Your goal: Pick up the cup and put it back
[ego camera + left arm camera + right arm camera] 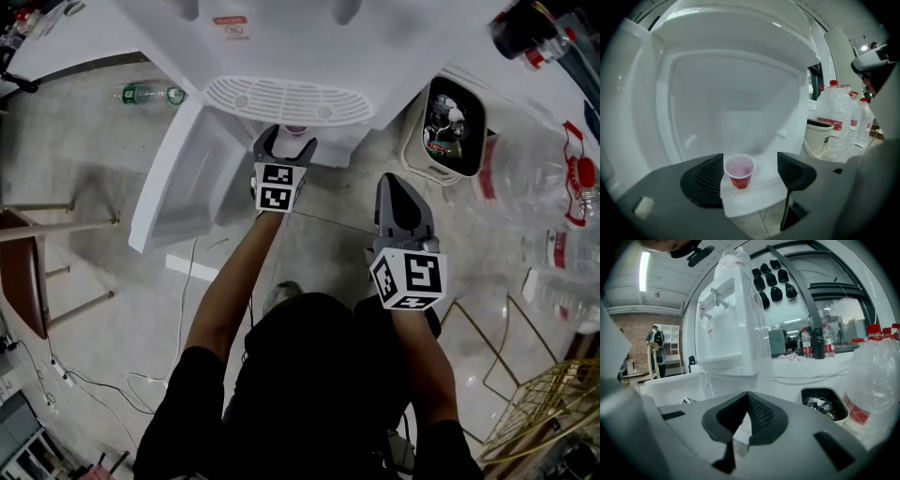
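Note:
A small red cup [739, 171] stands upright on a white shelf [754, 194] inside the water dispenser's lower compartment. My left gripper [750, 165] is open around it, with the cup close to the left jaw and a wide gap to the right jaw. In the head view the left gripper [286, 142] reaches in under the drip tray [289, 100], and the cup's rim [294, 131] shows between the jaws. My right gripper [400, 190] hangs back to the right, away from the dispenser. Its jaws [747, 398] are shut with nothing in them.
The dispenser's white cabinet door [187, 178] swings open to the left. A cream trash bin [445, 127] stands right of the dispenser, with large water bottles [553, 187] beyond it. A green bottle [150, 94] lies on the floor. A chair [28, 272] is far left, a gold wire rack [548, 412] lower right.

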The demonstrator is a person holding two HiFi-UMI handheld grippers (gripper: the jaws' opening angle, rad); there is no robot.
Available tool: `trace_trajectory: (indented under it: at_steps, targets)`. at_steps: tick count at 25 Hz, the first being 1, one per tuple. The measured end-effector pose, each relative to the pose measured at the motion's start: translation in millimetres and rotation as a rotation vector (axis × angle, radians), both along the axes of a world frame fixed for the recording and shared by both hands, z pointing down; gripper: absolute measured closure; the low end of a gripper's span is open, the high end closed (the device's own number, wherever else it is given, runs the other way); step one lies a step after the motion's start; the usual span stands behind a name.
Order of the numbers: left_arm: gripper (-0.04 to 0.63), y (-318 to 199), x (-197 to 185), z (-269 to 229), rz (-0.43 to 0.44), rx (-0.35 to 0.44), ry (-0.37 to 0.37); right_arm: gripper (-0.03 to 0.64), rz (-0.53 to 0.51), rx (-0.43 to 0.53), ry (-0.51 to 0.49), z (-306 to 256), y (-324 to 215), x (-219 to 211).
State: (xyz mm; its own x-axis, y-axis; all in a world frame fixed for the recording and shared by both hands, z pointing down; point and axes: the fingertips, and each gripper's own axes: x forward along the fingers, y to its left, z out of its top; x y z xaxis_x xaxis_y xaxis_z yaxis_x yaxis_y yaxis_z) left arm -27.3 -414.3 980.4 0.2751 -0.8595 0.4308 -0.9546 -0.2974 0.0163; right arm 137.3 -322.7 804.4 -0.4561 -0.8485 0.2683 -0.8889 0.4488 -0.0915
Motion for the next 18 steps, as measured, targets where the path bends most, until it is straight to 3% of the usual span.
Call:
trace_trajectory:
  at_steps: [18]
  targets:
    - [0.227,-54.0,-12.4,57.3,-0.026,-0.138,-0.034,0.623,-0.05,-0.046,0.005,27.5,-9.9,-39.2]
